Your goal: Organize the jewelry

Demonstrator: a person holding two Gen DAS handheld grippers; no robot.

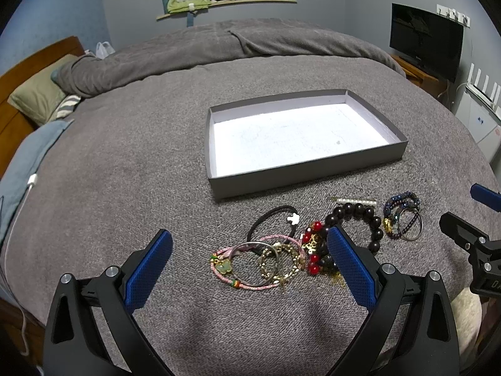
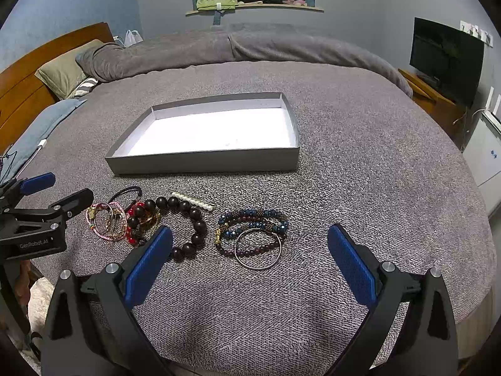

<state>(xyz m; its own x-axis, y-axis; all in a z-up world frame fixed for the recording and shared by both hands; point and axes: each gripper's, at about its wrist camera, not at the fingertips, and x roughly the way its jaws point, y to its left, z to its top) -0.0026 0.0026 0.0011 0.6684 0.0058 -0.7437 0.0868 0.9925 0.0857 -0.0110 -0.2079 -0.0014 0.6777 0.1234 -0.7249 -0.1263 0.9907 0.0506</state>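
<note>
On the grey blanket [image 2: 360, 163] of the bed: one shallow grey tray [image 2: 203, 159] with white floor, holding nothing, set toward the middle. Between tray and near edge, a row of jewelry: black hair tie [image 1: 272, 216], pink cord bracelets with a green clover charm [image 1: 224, 266], red bead piece [image 1: 313, 250], dark wooden bead bracelet [image 2: 188, 219], pearl pin [image 2: 191, 201], and blue and purple bead bracelets with a thin metal bangle [image 2: 258, 247]. Left gripper [image 1: 250, 263] and right gripper [image 2: 250, 258] both hover above the row, jaws spread wide, holding nothing.
</note>
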